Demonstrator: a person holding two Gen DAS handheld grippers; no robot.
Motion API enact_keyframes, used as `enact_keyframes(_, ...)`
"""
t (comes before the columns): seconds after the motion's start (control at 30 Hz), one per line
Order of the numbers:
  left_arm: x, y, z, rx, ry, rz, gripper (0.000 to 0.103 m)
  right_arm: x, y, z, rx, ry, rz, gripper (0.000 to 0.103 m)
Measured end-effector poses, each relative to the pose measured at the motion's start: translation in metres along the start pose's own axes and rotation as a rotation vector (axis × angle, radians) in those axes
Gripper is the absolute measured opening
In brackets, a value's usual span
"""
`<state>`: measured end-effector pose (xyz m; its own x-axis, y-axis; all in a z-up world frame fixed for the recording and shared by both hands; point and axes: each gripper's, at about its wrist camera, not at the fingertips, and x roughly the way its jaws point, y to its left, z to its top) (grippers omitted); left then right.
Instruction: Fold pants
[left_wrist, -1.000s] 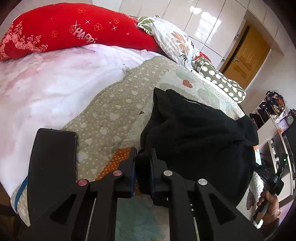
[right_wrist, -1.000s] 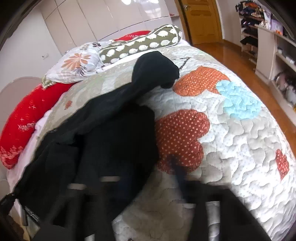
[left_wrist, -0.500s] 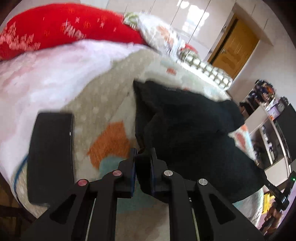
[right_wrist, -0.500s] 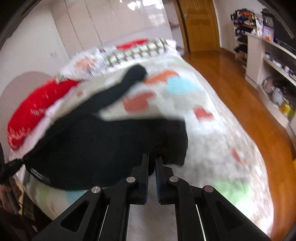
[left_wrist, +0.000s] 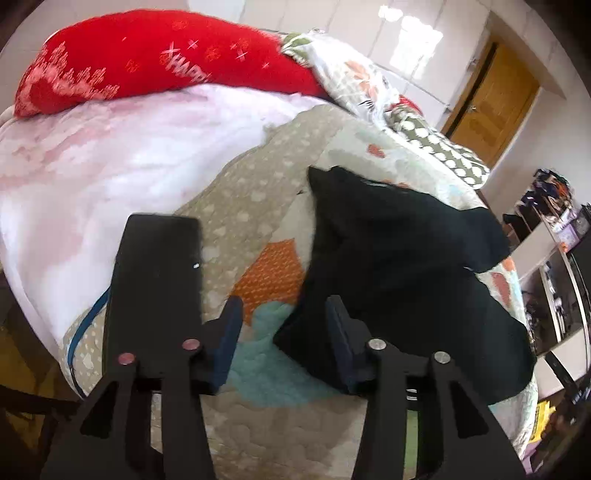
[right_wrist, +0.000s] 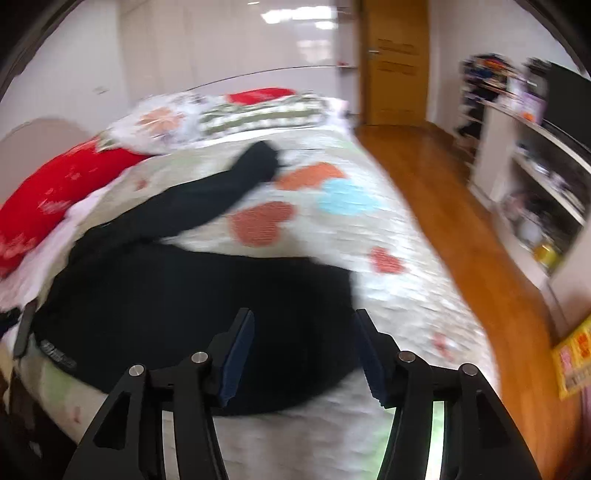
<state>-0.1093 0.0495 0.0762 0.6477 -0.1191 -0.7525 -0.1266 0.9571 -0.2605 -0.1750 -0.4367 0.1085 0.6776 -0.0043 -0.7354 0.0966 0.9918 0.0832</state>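
Pants (left_wrist: 399, 266), black and bunched, lie on the heart-patterned quilt (left_wrist: 258, 206) of the bed, one leg stretched toward the pillows. Both tools, left tool (left_wrist: 282, 332) and right tool (right_wrist: 304, 354), hang over the near edge, fingers spread, holding nothing. A black phone (left_wrist: 155, 280) lies beside the left one; a red pillow (left_wrist: 147, 62) sits beyond.

black pants (left_wrist: 399, 266) on a heart-patterned quilt (left_wrist: 255, 206) (orange, red, pale blue); red pillow (left_wrist: 147, 62) with white print.
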Motion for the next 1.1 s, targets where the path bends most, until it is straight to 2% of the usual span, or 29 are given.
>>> enact_keyframes(0.17,0.01,-0.033,-0.004,0.084,0.013,-0.035,0.057,0.041,0.046,0.004,-0.093,0.065,0.091,0.056)
enact_keyframes(0.23,0.019,-0.047,-0.008,0.116,0.029,-0.044,0.061,0.054,0.059,0.003,-0.119,0.084,0.096,0.056)
enact_keyframes(0.37,0.045,-0.07,-0.021,0.183,0.07,-0.041,0.071,0.087,0.077,-0.006,-0.168,0.148,0.084,0.067)
enact_keyframes(0.5,0.064,-0.084,-0.031,0.25,0.087,0.014,0.083,0.087,0.085,-0.002,-0.185,0.146,0.093,0.071)
enact_keyframes(0.57,0.063,-0.087,-0.027,0.269,0.091,0.007,0.084,0.082,0.087,0.008,-0.187,0.125,0.121,0.071)
enact_keyframes(0.67,0.056,-0.083,-0.006,0.237,0.074,-0.048,0.084,0.081,0.096,0.037,-0.216,0.084,0.127,0.074)
enact_keyframes(0.8,0.052,-0.075,0.039,0.192,0.022,-0.041,0.086,0.096,0.115,0.082,-0.282,0.028,0.136,0.078)
enact_keyframes(0.9,0.062,-0.07,0.073,0.169,-0.001,-0.041,0.087,0.121,0.133,0.118,-0.327,0.02,0.137,0.08)
enact_keyframes(1.03,0.095,-0.068,0.109,0.176,0.048,-0.077,0.087,0.162,0.154,0.155,-0.411,0.033,0.131,0.081)
enact_keyframes(1.1,0.116,-0.069,0.119,0.205,0.105,-0.074,0.087,0.185,0.164,0.17,-0.458,0.053,0.144,0.081)
